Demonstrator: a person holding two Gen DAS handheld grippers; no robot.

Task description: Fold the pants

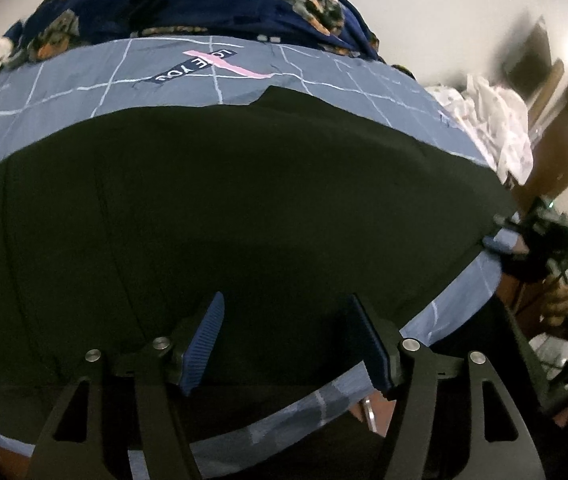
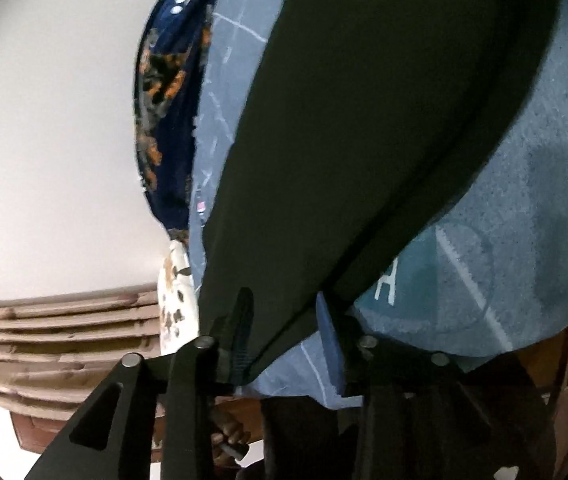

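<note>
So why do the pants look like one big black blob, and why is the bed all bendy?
Left wrist view: the dim light swallows the folds of the dark pants, and the fisheye lens curves the bedsheet into a dome. Right wrist view: the pants sit very close to the lens, so they are stretched, and the blanket edge looks smeared.

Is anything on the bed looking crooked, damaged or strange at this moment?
Nothing is damaged or spilled. The black pants lie mostly flat on the blue bedsheet; only their far edge has one uneven step. A floral blanket is bunched behind them.
</note>
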